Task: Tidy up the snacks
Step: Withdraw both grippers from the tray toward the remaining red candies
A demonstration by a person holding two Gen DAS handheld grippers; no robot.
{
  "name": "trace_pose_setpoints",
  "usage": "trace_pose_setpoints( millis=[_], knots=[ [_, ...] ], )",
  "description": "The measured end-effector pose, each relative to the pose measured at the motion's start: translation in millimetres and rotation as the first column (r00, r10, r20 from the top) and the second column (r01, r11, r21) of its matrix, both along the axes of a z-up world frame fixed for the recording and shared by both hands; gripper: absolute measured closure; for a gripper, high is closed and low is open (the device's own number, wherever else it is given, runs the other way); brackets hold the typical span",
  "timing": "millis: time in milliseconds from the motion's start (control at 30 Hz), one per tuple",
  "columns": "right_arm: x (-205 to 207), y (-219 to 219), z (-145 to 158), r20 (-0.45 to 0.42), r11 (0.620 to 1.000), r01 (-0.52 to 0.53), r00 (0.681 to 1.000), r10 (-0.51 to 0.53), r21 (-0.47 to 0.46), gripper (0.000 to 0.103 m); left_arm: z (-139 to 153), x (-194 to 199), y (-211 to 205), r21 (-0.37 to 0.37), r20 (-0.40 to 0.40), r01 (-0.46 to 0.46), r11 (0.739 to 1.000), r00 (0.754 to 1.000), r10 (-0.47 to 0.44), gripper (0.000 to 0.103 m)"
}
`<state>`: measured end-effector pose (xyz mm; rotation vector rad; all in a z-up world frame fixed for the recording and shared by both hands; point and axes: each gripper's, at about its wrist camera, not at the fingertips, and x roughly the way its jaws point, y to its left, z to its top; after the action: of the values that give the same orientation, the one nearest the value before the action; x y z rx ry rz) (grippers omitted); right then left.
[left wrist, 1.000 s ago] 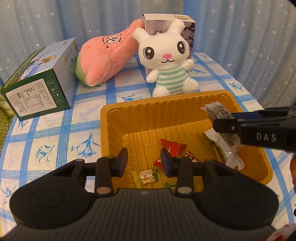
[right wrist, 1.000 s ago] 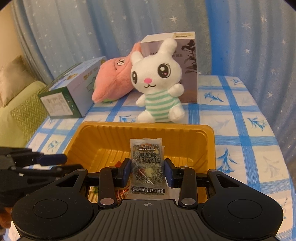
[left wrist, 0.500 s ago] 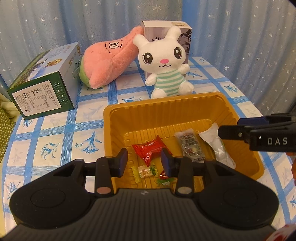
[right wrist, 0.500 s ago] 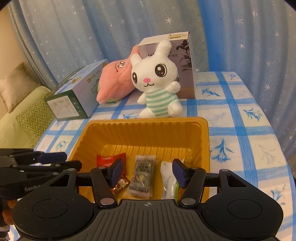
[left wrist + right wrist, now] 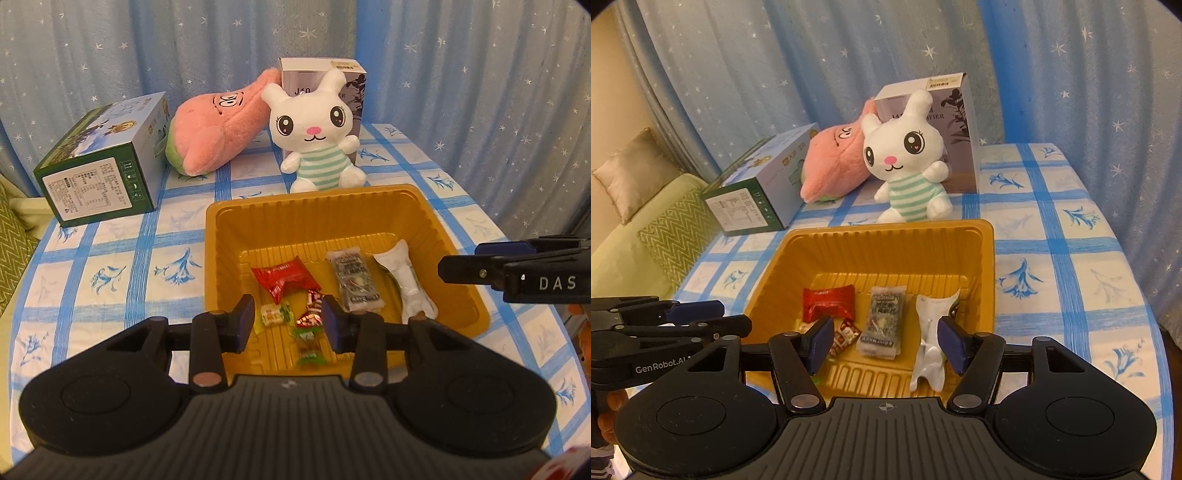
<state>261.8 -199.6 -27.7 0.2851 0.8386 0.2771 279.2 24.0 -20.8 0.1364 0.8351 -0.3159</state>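
Observation:
A yellow plastic tray [image 5: 295, 206] [image 5: 886, 236] sits on the checked tablecloth. It holds a red packet [image 5: 285, 277] [image 5: 827, 302], a dark clear packet [image 5: 355, 278] [image 5: 882, 320], a white packet [image 5: 404, 278] [image 5: 932, 332] and several small candies [image 5: 308, 321]. My left gripper [image 5: 289, 324] is open and empty above the tray's near edge. My right gripper [image 5: 884, 341] is open and empty over the tray's near side; it also shows at the right in the left wrist view [image 5: 517, 271].
A white bunny plush [image 5: 317, 136] sits just behind the tray, with a pink plush [image 5: 218, 125] and a tall box [image 5: 321, 70] behind it. A green box [image 5: 99, 162] lies at the back left. Blue curtains hang behind. A couch [image 5: 639, 236] stands left of the table.
My right gripper opened and let go of the dark clear packet, which now lies in the tray. Both grippers have pulled back and up from the tray.

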Motion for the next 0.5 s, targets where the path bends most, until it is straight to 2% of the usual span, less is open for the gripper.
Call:
trace_pose_setpoints(
  millis=[500],
  knots=[
    [-80, -7, 3, -0.025, 0.999, -0.046, 0.999, 0.046, 0.024, 0.04, 5, -90, -4, -0.033, -0.012, -0.003, 0.999, 1.0, 0.002, 0.066]
  ],
)
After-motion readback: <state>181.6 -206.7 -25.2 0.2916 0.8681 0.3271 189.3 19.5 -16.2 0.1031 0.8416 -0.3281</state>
